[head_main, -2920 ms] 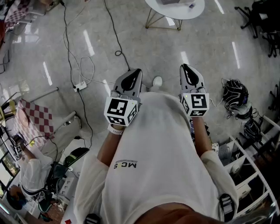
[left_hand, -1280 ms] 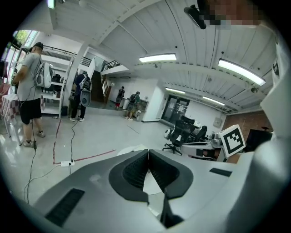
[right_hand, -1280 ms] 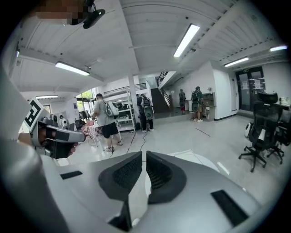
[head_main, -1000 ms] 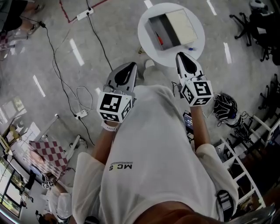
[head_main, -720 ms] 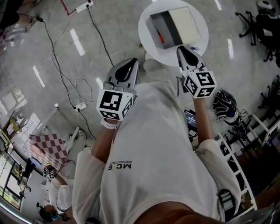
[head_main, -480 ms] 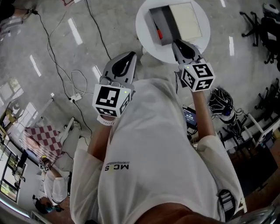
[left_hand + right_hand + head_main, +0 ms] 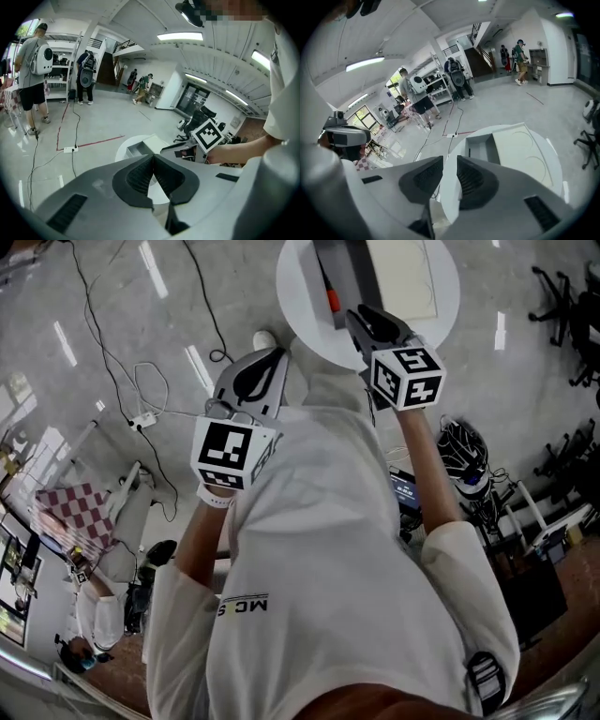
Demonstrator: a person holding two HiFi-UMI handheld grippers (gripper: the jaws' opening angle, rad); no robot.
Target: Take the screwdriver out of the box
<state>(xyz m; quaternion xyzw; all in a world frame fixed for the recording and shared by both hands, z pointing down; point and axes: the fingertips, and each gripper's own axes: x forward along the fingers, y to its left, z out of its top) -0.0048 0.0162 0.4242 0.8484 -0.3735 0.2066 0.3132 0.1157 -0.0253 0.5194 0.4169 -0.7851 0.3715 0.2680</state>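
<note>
The round white table stands at the top of the head view. On it lies an open box with a grey inside and a white lid folded out to the right. The screwdriver, with a red handle, lies along the box's left side. My right gripper hovers over the table's near edge just right of that handle, its jaws slightly open and empty. Lower left and off the table, my left gripper is shut on nothing.
Cables and a power strip lie on the floor at the left. Black helmets and shelving are at the right, office chairs farther back. Several people stand by racks.
The round table and box have come much closer. Both grippers have moved forward, and the right one now reaches over the table edge beside the box.
</note>
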